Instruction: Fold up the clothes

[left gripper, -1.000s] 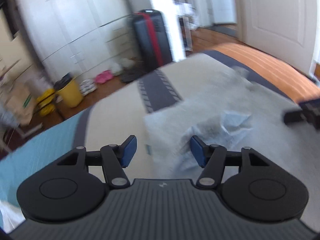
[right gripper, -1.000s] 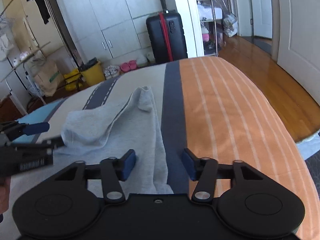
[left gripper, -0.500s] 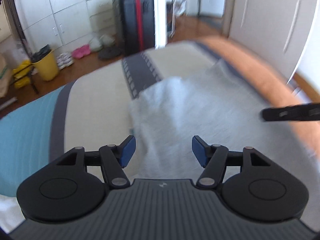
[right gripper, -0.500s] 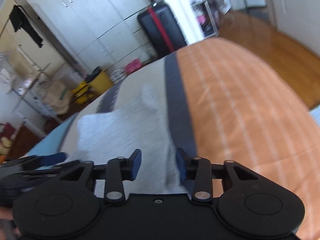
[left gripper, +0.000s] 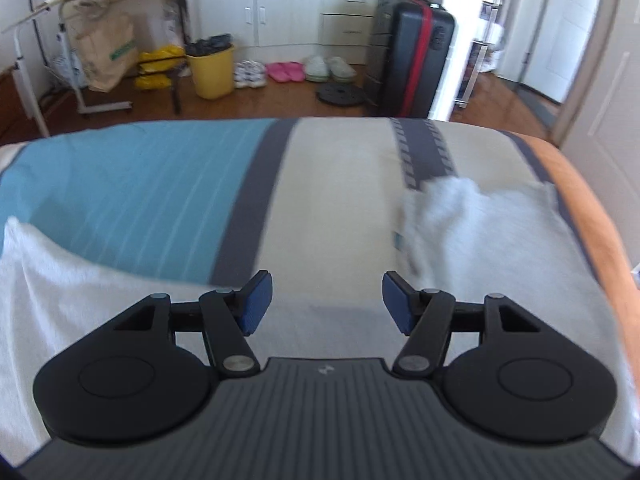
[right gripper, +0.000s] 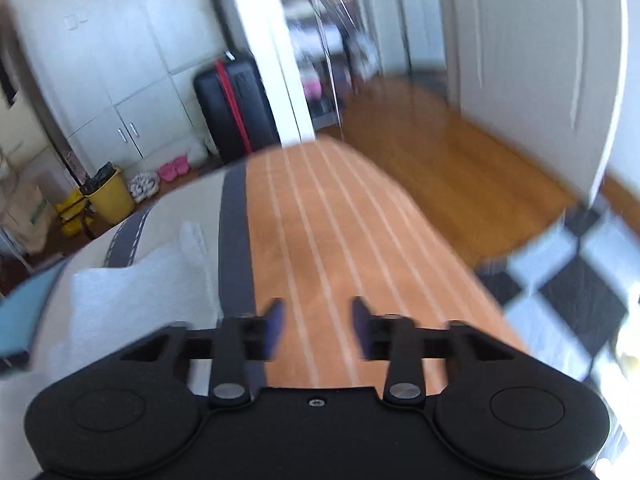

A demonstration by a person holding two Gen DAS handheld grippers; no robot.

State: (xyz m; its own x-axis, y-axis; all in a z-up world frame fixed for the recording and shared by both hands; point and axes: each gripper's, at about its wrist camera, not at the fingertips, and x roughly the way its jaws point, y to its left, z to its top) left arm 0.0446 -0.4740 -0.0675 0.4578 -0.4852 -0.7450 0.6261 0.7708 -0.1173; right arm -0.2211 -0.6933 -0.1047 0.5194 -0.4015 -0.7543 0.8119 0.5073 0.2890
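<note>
Over the near edge of the bed (left gripper: 340, 184), the left gripper (left gripper: 327, 302) hangs with its blue pads apart and nothing between them; it is released. Just below it lies pale grey cloth, and the grey garment (left gripper: 488, 232) spreads from there to the right side of the bed, with a bunched, raised part at its far end. This garment lies on the cream band of the bed cover and reaches the dark stripe next to the orange band. At the near left edge a white cloth (left gripper: 52, 280) lies over the blue band.

The right gripper (right gripper: 318, 328) is over the orange band of the bed, and its jaws are opening, with no thing between them. In the right wrist view the grey garment (right gripper: 140, 296) is to its left, apart from the fingers, on the other side of the dark stripe. This view is blurred.

Beyond the far edge of the bed, on the wooden floor, stand a yellow bin (left gripper: 211, 70), pink slippers (left gripper: 285, 71) and a black suitcase (left gripper: 416, 64) with a red strap, in front of white cupboards (left gripper: 288, 4).
</note>
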